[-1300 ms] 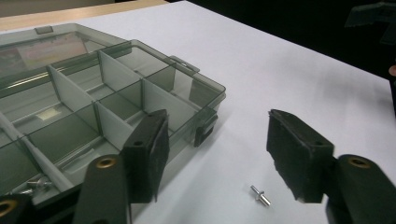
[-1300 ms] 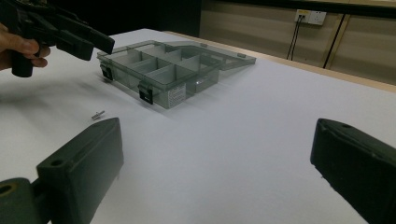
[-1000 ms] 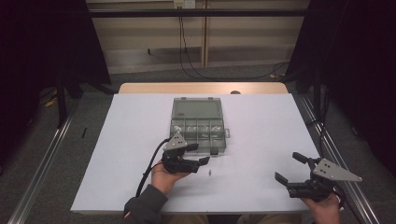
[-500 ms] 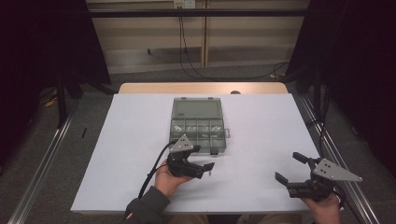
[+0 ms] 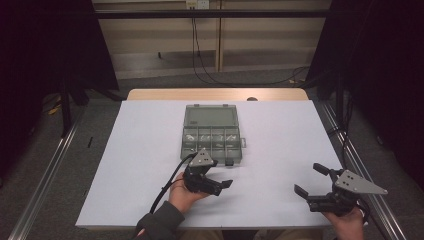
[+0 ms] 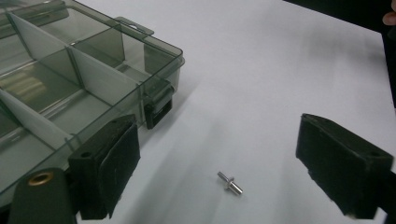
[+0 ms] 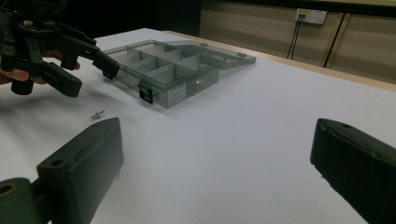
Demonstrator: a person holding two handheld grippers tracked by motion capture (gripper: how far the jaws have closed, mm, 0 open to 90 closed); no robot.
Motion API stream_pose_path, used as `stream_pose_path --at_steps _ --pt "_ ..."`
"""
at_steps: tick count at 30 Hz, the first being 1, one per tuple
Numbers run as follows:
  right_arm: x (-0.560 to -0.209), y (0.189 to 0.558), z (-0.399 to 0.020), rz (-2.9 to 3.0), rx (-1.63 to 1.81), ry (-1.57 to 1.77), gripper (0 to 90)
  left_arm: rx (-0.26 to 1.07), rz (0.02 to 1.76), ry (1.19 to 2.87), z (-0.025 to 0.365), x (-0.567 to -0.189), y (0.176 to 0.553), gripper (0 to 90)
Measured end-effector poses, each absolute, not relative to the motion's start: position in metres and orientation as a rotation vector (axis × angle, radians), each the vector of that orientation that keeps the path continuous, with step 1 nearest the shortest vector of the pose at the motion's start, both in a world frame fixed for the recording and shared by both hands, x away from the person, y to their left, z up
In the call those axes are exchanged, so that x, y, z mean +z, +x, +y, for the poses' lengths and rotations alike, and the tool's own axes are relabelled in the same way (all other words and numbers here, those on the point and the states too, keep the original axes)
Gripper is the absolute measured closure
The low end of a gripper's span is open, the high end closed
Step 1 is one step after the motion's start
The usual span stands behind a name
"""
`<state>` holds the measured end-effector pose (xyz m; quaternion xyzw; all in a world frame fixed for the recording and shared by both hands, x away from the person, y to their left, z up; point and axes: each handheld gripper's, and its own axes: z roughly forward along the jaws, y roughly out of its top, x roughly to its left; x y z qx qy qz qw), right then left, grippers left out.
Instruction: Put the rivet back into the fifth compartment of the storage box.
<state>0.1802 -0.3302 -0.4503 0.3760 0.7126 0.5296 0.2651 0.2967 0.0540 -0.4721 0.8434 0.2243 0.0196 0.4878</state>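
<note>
At left, left gripper [image 5: 223, 181], jaws just opened wide and empty, poised above small metal pin [image 6: 229, 182]; pin lying flat on white table [image 5: 280, 130] between the pads, long axis running from 10 to 4 o'clock, short, silvery, collared near one end, just beside open compartment box [image 5: 212, 131] at 10 o'clock. At right, right gripper [image 5: 311, 181], wide open, empty, well apart

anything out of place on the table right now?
One thing: a small metal pin lies loose on the white table, just outside the open compartment box near its front latch, not in any compartment. The left gripper hovers over it with jaws open, not touching. The box itself sits square and looks undamaged.
</note>
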Motion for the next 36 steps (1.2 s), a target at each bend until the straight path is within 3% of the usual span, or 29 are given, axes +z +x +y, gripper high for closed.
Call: stream_pose_path --at_steps 5,20,33,36 --pt "-0.45 0.18 -0.33 1.928 1.43 1.013 2.5 0.044 0.531 2.092 0.051 -0.475 0.295 23.9" --pt "-0.45 0.18 -0.331 1.927 1.429 1.014 2.6 -0.001 0.535 2.155 0.051 -0.481 0.292 66.5" --pt "-0.45 0.18 -0.331 1.925 1.426 1.013 2.6 0.012 0.529 2.208 0.044 -0.487 0.289 73.0" --pt "-0.45 0.18 -0.331 1.926 1.426 1.013 2.6 0.01 0.534 2.211 0.044 -0.487 0.289 78.6"
